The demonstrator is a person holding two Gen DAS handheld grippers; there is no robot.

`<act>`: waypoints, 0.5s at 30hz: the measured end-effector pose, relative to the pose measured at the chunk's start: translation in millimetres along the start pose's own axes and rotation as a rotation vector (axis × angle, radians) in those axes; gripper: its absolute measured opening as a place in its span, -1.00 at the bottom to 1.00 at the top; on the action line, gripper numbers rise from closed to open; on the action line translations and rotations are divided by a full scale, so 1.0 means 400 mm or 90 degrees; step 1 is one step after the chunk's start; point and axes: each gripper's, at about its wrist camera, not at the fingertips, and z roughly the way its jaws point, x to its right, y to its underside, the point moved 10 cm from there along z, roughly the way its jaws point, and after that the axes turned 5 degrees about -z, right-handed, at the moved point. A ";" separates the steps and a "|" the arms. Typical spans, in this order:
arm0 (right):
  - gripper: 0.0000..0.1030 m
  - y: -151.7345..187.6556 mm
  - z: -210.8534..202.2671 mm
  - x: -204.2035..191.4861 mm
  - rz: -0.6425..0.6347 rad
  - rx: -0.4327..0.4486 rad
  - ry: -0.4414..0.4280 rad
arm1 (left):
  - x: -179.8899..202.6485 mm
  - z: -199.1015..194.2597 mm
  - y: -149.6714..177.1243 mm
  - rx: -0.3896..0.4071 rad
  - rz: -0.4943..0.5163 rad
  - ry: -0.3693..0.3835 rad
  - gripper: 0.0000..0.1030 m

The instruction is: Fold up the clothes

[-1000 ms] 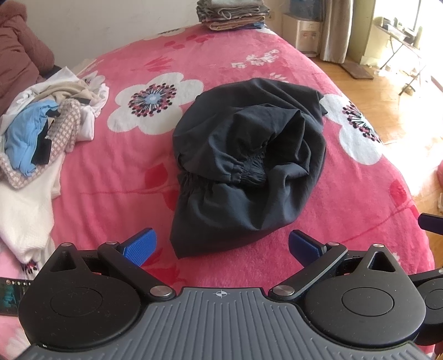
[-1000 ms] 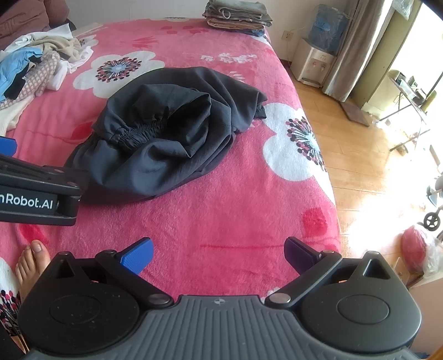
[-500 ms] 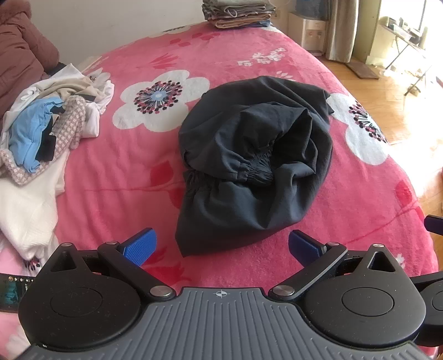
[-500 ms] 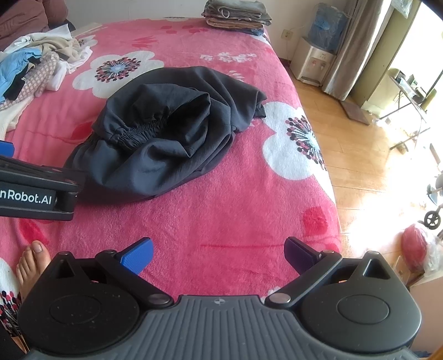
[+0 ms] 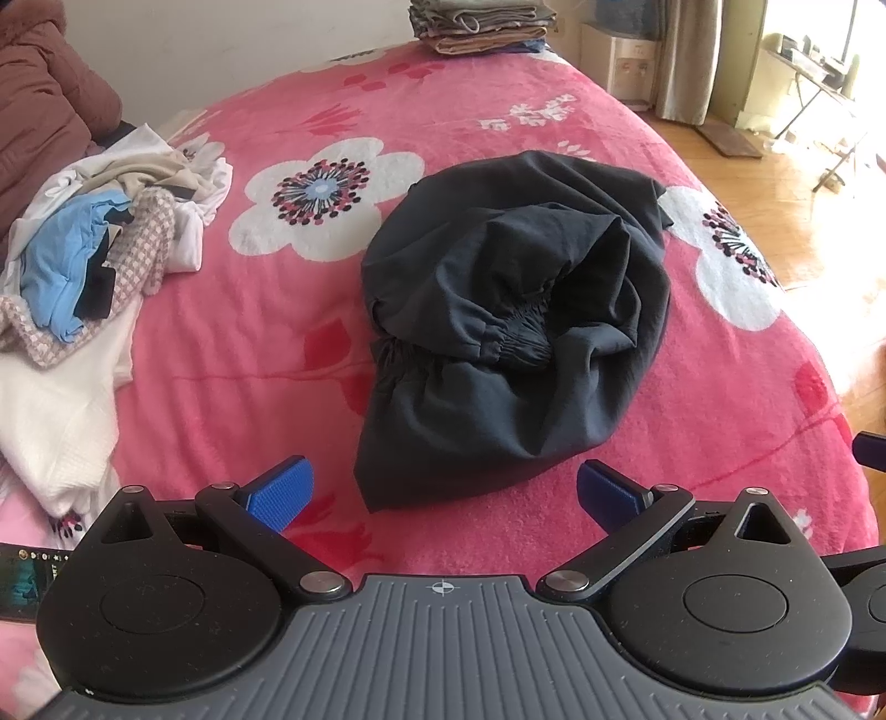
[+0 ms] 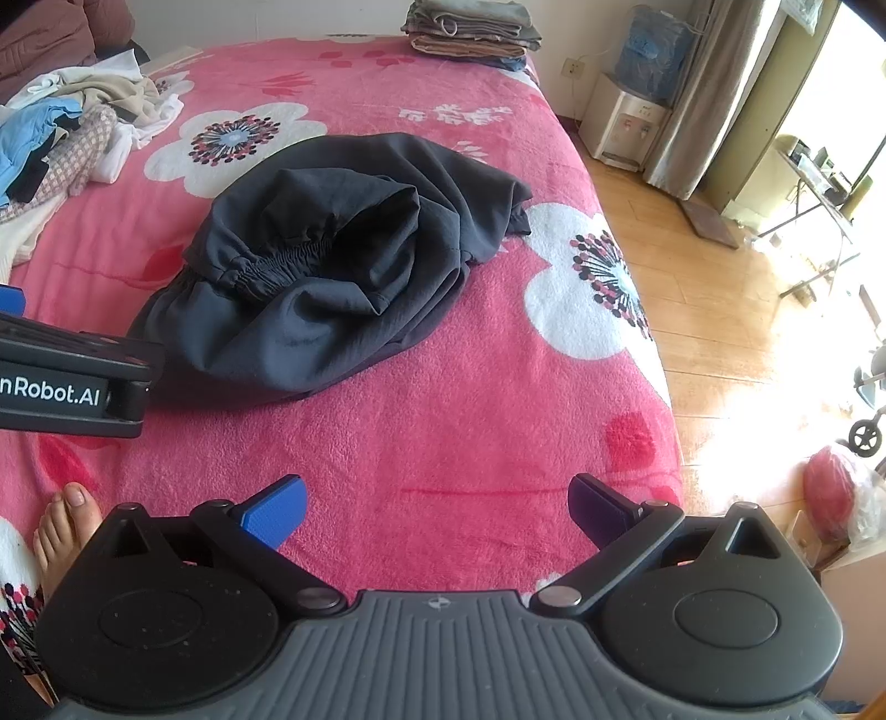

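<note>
Nearest: 2 grippers, left gripper point(image 5: 440, 490) and right gripper point(image 6: 437, 507), each with jaws spread wide and nothing held, hovering low over the bed point(image 6: 470, 421), apparently poised to seize cloth. 12 o'clock of the left gripper: 1 black garment point(image 5: 515, 327), bunched, elastic waistband showing, unfolded. 10 o'clock: 1 unsorted clothes heap point(image 5: 94, 249), presumably awaiting turns. Farthest, 12 o'clock: 1 folded stack point(image 5: 479, 25), likely finished work.

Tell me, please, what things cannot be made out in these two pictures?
- Black garment: type unclear in both views; its own folds hide its shape.
- Unfolded pile: cut by the left edge in both views.
- Folded stack: far, small, cut by the top edge.
- Left gripper, right gripper: bodies hide the blanket beneath.
</note>
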 end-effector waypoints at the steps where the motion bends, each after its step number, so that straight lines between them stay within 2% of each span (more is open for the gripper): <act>1: 0.99 0.000 0.000 0.000 0.000 0.000 0.000 | 0.000 0.000 0.000 0.000 0.000 0.000 0.99; 15: 0.99 0.005 0.002 0.000 0.000 -0.004 0.000 | -0.004 0.004 0.006 -0.006 -0.002 -0.002 0.99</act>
